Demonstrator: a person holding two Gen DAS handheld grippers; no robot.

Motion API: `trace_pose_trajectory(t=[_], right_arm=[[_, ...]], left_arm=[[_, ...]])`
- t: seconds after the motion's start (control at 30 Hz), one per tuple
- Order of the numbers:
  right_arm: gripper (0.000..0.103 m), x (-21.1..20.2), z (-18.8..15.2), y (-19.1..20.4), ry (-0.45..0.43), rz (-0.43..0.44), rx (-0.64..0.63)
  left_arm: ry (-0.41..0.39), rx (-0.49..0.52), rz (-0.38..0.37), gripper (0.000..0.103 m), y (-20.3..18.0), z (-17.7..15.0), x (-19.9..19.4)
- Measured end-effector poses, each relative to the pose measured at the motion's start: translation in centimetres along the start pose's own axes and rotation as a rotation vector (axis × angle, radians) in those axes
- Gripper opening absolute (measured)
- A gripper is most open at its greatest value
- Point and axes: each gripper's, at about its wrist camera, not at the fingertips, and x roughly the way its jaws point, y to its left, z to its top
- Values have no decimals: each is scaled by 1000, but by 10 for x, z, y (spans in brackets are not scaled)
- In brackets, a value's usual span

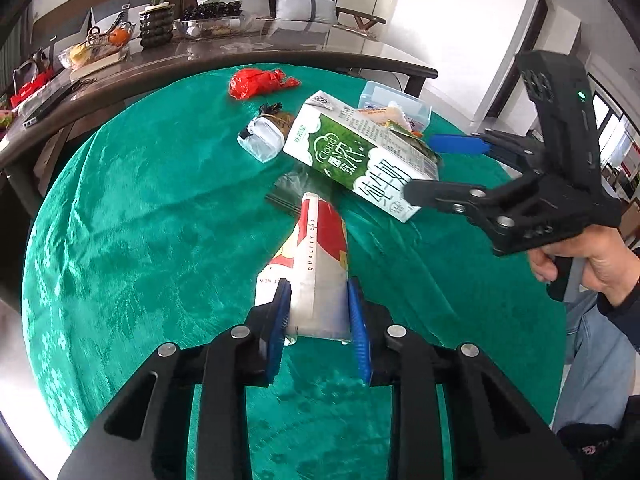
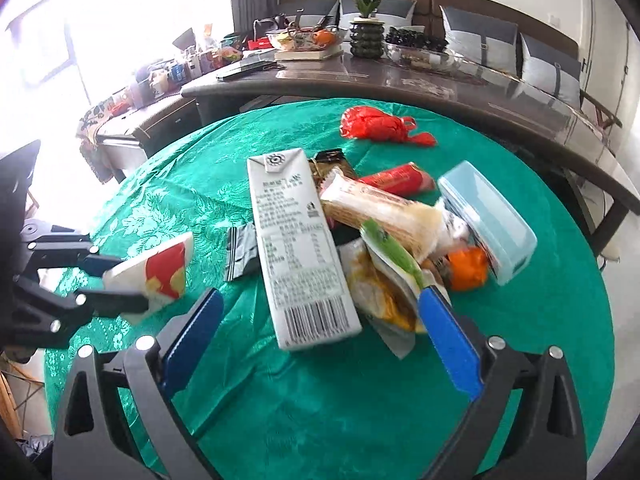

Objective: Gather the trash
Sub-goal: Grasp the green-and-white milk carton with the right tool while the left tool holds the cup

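Observation:
My left gripper [image 1: 320, 316] is shut on a flattened red-and-white paper cup [image 1: 316, 264] and holds it over the green tablecloth [image 1: 140, 220]; the cup also shows in the right wrist view [image 2: 156, 272]. My right gripper [image 2: 320, 320] is open, its jaws wide on either side of the near end of a green-and-white milk carton [image 2: 300, 248], not touching it. In the left wrist view the right gripper [image 1: 432, 168] straddles that carton [image 1: 360, 156]. Wrappers [image 2: 380, 216] and an orange scrap [image 2: 468, 268] are piled right of the carton.
A pale blue plastic box [image 2: 488, 220] lies at the right of the pile. A red plastic bag [image 2: 380, 126], a red packet [image 2: 396, 180], a clear plastic cup [image 1: 262, 140] and a dark pouch [image 2: 242, 252] lie on the cloth. A cluttered dark table [image 2: 400, 80] stands behind.

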Motion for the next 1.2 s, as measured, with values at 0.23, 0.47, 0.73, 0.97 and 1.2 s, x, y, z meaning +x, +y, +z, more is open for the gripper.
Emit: trace_pose_trajectory(t=[0.23, 0.47, 0.73, 0.97, 1.2], right_arm=[[40, -12, -15, -13, 68, 111, 165], [38, -52, -93, -75, 120, 436, 639], [59, -79, -109, -99, 71, 231, 613], [83, -88, -89, -58, 90, 127, 380], [83, -68, -63, -47, 202, 23, 256]], left_arm=[[-47, -49, 58, 36, -23, -15, -7], [-95, -44, 107, 81, -37, -27, -10], [-126, 18, 155, 97, -50, -36, -15], [-108, 23, 195, 98, -42, -41, -18], [-119, 36, 183, 98, -49, -34, -24]])
